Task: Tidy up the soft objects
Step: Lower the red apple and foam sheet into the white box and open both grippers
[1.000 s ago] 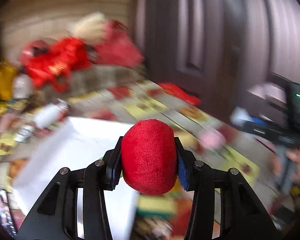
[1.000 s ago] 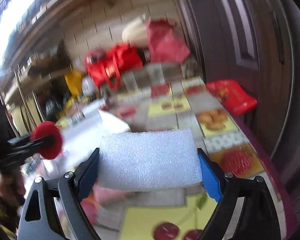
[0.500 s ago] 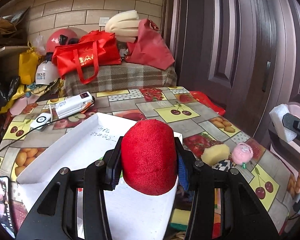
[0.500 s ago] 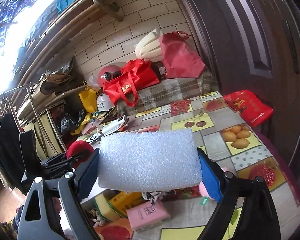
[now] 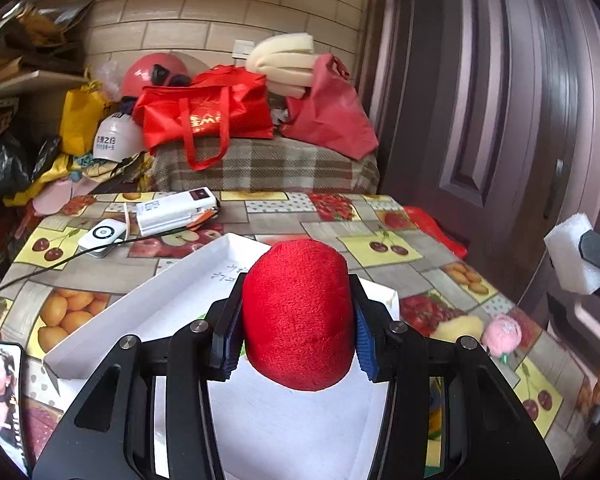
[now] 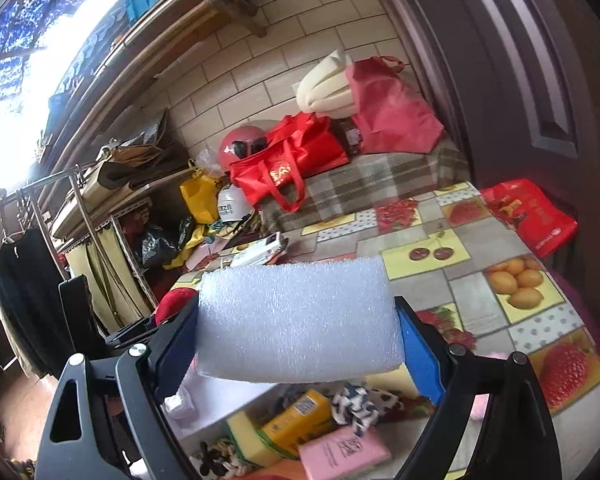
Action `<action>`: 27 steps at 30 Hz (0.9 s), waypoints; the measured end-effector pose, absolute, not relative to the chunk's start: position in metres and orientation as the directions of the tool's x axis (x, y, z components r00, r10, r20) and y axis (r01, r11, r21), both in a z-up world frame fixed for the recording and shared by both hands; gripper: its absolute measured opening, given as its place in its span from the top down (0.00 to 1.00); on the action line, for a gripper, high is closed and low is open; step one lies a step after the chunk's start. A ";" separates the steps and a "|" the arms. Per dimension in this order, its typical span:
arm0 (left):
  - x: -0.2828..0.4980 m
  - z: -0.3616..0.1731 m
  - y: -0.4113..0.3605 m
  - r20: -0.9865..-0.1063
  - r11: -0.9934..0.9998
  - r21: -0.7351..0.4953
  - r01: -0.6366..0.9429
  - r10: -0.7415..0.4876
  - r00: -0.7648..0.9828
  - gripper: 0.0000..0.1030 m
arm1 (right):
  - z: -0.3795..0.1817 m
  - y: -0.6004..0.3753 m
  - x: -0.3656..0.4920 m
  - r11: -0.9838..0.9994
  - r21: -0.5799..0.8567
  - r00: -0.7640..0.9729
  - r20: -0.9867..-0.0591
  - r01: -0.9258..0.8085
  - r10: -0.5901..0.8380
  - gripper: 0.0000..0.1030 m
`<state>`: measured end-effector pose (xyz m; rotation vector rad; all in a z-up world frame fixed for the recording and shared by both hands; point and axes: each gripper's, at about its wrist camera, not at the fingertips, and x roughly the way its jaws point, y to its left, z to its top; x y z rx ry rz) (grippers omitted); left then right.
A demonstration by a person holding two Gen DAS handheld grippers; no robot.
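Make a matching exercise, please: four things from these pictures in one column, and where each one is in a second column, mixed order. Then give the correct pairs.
Things:
1. red plush piece
2. white foam block
3. pink pompom
4. red tote bag

Places:
A. on the plaid cover behind the table
B. between the right tongs
C. on the fruit tablecloth, right of the white tray
D. between the left tongs

Pairs: 1-D, 2-B, 3-C, 4-A
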<state>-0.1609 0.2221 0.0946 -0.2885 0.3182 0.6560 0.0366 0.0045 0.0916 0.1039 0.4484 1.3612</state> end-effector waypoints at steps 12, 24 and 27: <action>-0.187 0.092 0.256 -0.353 0.696 -0.272 -0.664 0.570 0.742 0.56 | 0.095 0.061 0.017 0.123 0.382 0.004 -0.296 -0.916 0.955 0.12; -0.204 0.071 0.290 -0.411 0.596 -0.437 -0.674 0.534 0.739 0.56 | 0.051 0.142 -0.007 0.116 0.430 -0.116 -0.477 -0.895 0.871 0.12; -0.205 0.071 0.290 -0.415 0.586 -0.427 -0.688 0.549 0.725 0.56 | 0.042 0.153 -0.010 0.139 0.429 -0.107 -0.501 -0.892 0.859 0.12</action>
